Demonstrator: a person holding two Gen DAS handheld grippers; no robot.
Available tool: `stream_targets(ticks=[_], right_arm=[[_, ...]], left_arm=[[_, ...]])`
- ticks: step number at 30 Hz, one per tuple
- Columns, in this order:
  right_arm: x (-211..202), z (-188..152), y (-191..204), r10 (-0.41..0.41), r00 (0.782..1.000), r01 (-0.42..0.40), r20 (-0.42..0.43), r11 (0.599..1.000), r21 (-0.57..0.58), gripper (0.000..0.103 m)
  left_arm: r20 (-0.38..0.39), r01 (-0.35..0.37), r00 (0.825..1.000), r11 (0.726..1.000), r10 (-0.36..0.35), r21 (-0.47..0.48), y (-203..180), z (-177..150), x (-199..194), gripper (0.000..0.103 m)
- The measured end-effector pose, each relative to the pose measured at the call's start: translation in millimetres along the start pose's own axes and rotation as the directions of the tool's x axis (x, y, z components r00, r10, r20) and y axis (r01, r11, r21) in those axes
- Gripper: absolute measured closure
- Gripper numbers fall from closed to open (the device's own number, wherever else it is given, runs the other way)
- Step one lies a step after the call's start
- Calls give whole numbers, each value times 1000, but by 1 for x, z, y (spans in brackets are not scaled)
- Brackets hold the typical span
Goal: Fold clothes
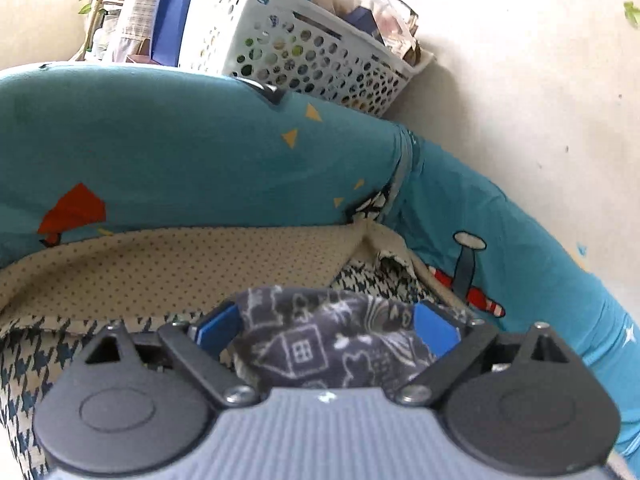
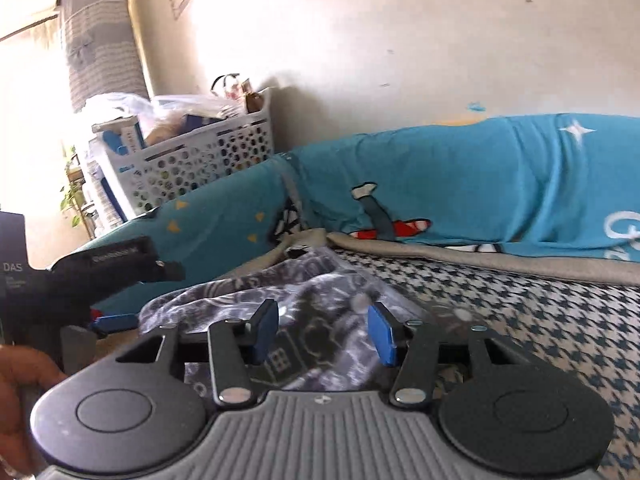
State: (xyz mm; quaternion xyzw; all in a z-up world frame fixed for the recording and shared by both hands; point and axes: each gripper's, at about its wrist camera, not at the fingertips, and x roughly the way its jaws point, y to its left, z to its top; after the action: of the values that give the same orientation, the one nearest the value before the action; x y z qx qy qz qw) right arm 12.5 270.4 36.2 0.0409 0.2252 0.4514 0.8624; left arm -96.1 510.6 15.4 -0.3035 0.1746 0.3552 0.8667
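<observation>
1 garment (image 1: 316,344), grey and printed, is lying bunched on the houndstooth bed (image 2: 540,320), so folding is looking barely begun. Both the left gripper (image 1: 326,326) and right gripper (image 2: 324,332) are gaping around cloth, gripping nothing.

Garment (image 2: 304,300): on the bed cover (image 2: 520,312), near its back edge. Pillows (image 2: 460,184): behind, along the wall (image 2: 400,40). Basket (image 2: 200,160): behind the left pillow.
</observation>
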Motion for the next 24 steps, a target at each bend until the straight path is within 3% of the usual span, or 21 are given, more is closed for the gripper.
stream_targets(ticks=[10,14,17,24], right_arm=[[49,4,15,4,1000,-4,-2,998,-70,54],[73,-1,1,-40,998,37,-39,996,-81,54],[90,-13,-17,-69,995,65,-73,996,-55,60],[101,-23,-19,-91,994,85,-61,992,-94,60]], left_arm=[[-51,-40,998,999,41,18,0,-9,22,7],[-66,-67,995,997,69,45,0,-13,34,5],[-90,-61,994,998,62,16,6,-15,42,1],[-127,-69,990,997,65,-24,15,-19,54,0]])
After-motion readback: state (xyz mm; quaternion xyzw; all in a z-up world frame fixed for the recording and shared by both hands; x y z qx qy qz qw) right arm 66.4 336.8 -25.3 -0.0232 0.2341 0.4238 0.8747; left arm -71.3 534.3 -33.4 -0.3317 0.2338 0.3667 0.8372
